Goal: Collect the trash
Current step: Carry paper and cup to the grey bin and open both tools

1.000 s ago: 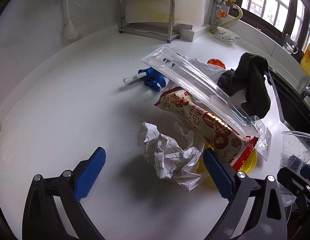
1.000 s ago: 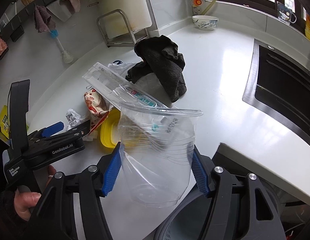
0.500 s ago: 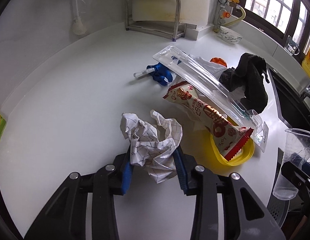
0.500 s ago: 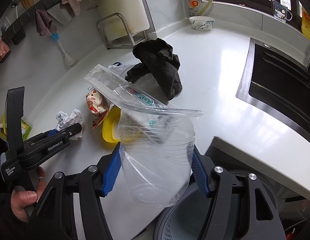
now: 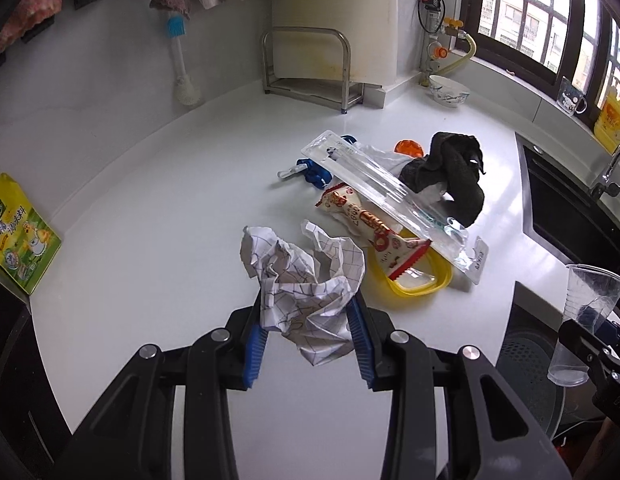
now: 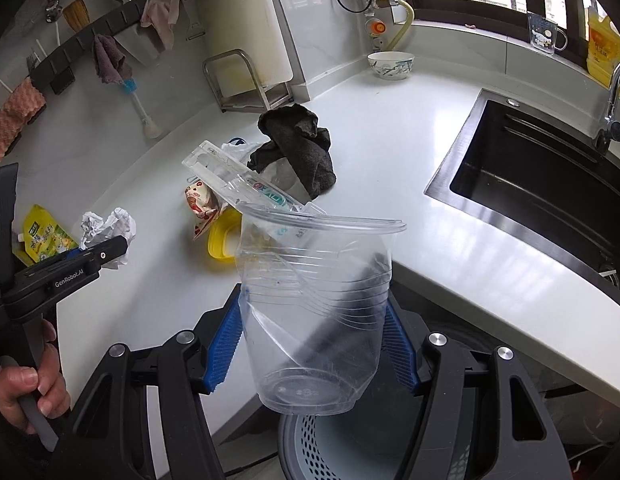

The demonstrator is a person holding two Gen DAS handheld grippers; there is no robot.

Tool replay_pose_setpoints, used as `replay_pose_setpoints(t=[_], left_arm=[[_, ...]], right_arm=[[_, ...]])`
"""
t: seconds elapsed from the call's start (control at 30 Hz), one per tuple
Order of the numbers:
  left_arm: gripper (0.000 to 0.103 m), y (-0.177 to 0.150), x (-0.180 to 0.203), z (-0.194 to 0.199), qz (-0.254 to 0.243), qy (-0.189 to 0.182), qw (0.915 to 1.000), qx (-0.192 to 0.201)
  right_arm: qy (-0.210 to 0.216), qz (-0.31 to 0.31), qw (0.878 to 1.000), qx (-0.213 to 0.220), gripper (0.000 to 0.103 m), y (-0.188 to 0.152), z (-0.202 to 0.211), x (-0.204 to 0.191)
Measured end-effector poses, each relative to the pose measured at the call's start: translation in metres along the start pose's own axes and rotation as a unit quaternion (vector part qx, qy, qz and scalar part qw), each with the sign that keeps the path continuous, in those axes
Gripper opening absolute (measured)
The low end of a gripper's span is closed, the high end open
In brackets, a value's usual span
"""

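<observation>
Our left claw was clamped on a crumpled sheet of checked paper, its blue pads pressing the lower folds from both sides, the wad held above the white desk. We judged the paper very light and soft, likely to spring back or slip if held only by a loose flap, so the hold on the dense lower part of the wad seemed right. It had no clear long axis; its loose corners stood up and away from the claw.

Our right claw was closed on a clear plastic cup, the pads squeezing its lower wall until the sides buckled. The cup stood roughly upright, mouth up and tipped slightly away, its long axis running from base to rim, above a grey perforated bin just off the desk's edge. We judged it light, thin and slick, easy to crush further.

The other trash lay in a heap on the desk: a snack wrapper under a long clear plastic package running diagonally, a yellow lid beneath them, and a dark cloth beside.
</observation>
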State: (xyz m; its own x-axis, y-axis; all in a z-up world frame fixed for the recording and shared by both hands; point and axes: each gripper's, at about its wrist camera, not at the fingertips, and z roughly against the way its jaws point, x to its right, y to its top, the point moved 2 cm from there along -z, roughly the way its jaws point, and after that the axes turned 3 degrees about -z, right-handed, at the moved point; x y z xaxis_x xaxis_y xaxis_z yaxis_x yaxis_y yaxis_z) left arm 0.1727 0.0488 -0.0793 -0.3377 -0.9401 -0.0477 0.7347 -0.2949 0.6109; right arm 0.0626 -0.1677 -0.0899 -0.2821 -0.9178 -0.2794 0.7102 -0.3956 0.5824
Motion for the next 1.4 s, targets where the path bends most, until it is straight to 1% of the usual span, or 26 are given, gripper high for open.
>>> replay_pose_setpoints(t=[0.13,0.23,0.3,0.5,0.67,0.83,1.07,1.2,1.4], left_arm=[[0.037,-0.009,0.028,0.021,0.009,0.004,1.0000,0.001],[0.037,-0.018,0.055,0.035,0.019,-0.002,0.9998,-0.003],[0.037,-0.025,0.075,0.044,0.020,0.003,0.9998,-0.002],[0.037,-0.046,0.138,0.071,0.014,-0.002,0.9999,0.004],[0.037,-0.065,0.183,0.083,0.018,-0.014,0.9997,-0.003],[0.037,-0.084,0.219,0.088,0.011,-0.008,0.9998,-0.013],[0.037,-0.104,0.243,0.084,0.005,0.001,0.9993,-0.037],[0.037,-0.116,0.244,0.076,0.006,0.003,0.9986,-0.053],[0.037,-0.136,0.238,0.060,0.020,-0.001,0.9972,-0.073]], right_arm=[[0.014,0.006,1.000,-0.001,0.062,-0.009,0.022,0.022],[0.023,0.007,1.000,-0.003,0.062,-0.016,0.037,0.043],[0.028,0.008,1.000,-0.005,0.062,-0.020,0.047,0.059],[0.047,0.012,0.999,-0.005,0.062,-0.035,0.073,0.105],[0.065,0.025,0.998,-0.008,0.062,-0.045,0.086,0.133],[0.083,0.024,0.996,-0.018,0.062,-0.056,0.092,0.158],[0.097,0.023,0.994,-0.037,0.062,-0.068,0.090,0.174],[0.099,0.028,0.993,-0.050,0.062,-0.075,0.083,0.175],[0.087,0.035,0.993,-0.074,0.062,-0.087,0.067,0.175]])
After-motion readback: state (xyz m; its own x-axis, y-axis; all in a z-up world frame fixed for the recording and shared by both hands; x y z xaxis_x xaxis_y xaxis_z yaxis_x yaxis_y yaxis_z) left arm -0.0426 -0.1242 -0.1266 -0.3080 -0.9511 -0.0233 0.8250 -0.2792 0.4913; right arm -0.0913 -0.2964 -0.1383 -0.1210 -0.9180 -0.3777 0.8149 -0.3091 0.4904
